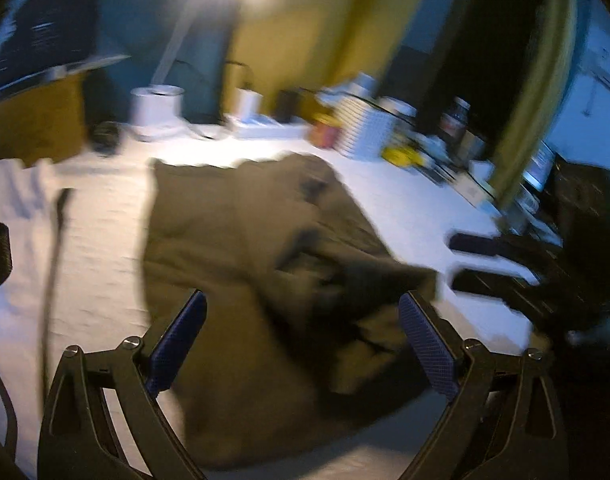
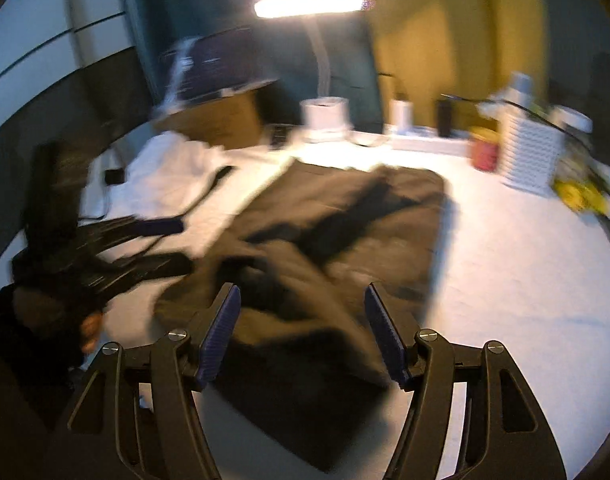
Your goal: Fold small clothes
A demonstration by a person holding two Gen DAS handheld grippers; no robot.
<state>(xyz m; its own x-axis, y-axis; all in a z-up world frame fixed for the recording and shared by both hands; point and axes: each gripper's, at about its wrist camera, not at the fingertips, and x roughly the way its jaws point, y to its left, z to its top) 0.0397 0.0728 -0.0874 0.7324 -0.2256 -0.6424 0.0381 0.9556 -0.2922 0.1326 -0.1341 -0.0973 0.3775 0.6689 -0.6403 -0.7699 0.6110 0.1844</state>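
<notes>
A dark olive-brown garment [image 1: 241, 248] lies partly folded and rumpled on the white table; it also shows in the right wrist view [image 2: 345, 224]. My left gripper [image 1: 303, 300] is open and empty, held just above the garment's near edge. My right gripper [image 2: 303, 296] is open and empty, above the garment's near folded part. The right gripper appears in the left wrist view [image 1: 489, 258] at the garment's right side, jaws apart. The left gripper appears in the right wrist view [image 2: 157, 244] at the garment's left side. Both views are motion-blurred.
A white cloth [image 2: 173, 164] and a black strap [image 2: 209, 192] lie at the table's left. A cardboard box [image 2: 217, 120], white lamp base [image 2: 325, 116], red can [image 2: 485, 152], white ribbed container [image 2: 529, 156] and clutter line the back edge.
</notes>
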